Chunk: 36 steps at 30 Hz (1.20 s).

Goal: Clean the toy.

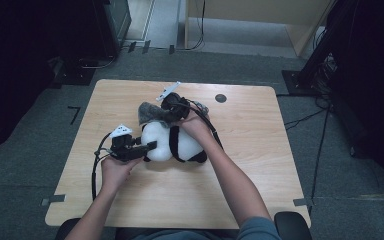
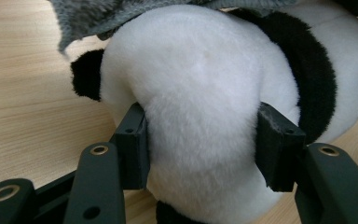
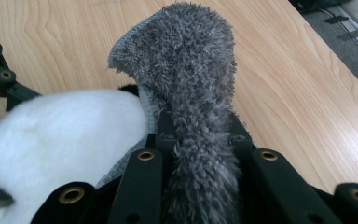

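panda (image 2: 200, 93) between left tongs (image 2: 200, 149)

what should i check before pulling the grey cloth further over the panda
1. Left gripper clamped on the plush panda: ok, pads press into its white fur.
2. Right gripper pinching the grey fuzzy cloth: ok, cloth bunched between the jaws.
3. Cloth free of the left gripper: ok, it hangs above the pads.
4. Panda resting on the table: ok.
5. Cables clear of the panda: cannot tell, the right one runs close beside it.
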Tool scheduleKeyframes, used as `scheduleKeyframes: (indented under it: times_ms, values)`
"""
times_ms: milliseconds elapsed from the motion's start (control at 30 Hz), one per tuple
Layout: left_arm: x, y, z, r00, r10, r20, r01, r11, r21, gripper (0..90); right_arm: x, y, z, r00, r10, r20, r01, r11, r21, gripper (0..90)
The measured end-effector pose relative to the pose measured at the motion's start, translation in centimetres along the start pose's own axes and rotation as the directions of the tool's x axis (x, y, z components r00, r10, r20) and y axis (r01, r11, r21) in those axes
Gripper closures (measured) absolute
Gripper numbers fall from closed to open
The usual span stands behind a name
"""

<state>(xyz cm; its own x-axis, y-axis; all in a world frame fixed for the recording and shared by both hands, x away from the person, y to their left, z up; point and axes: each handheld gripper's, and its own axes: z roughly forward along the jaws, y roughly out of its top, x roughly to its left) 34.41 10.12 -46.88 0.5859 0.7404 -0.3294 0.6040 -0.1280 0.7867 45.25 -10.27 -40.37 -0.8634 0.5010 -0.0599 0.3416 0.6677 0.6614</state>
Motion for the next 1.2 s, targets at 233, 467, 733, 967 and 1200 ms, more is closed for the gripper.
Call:
scheduleKeyframes:
  times_ms: [233, 467, 733, 967, 1200]
  values:
    - [0.2, 0.0, 0.0, 1.0000, -0.004, 0.004, 0.004, 1.0000, 0.000, 45.0, -1.2, -2.0, -1.1, 0.9999, 0.016, -0.003, -0.016, 0.999, 0.036, 74.4]
    - [0.2, 0.0, 0.0, 1.0000, 0.001, 0.006, -0.001, 1.0000, 0.001, 44.8, -3.0, -4.3, -3.2, 0.9979, 0.060, 0.024, -0.060, 0.998, 0.010, 74.3]
    - [0.2, -0.1, 0.0, 1.0000, 0.000, 0.006, 0.000, 1.0000, -0.001, 43.9, -5.2, -7.1, -4.9, 0.9881, 0.137, 0.070, -0.139, 0.990, 0.010, 74.3]
    - [0.4, -0.2, 0.0, 1.0000, 0.002, 0.007, -0.002, 1.0000, -0.001, 42.5, -6.1, -10.1, -5.0, 0.9787, 0.181, 0.097, -0.184, 0.983, 0.020, 74.2]
    - [0.5, -0.2, 0.0, 1.0000, 0.006, 0.008, -0.006, 1.0000, 0.000, 40.5, -6.5, -11.9, -5.1, 0.9675, 0.223, 0.119, -0.226, 0.974, 0.011, 74.3]
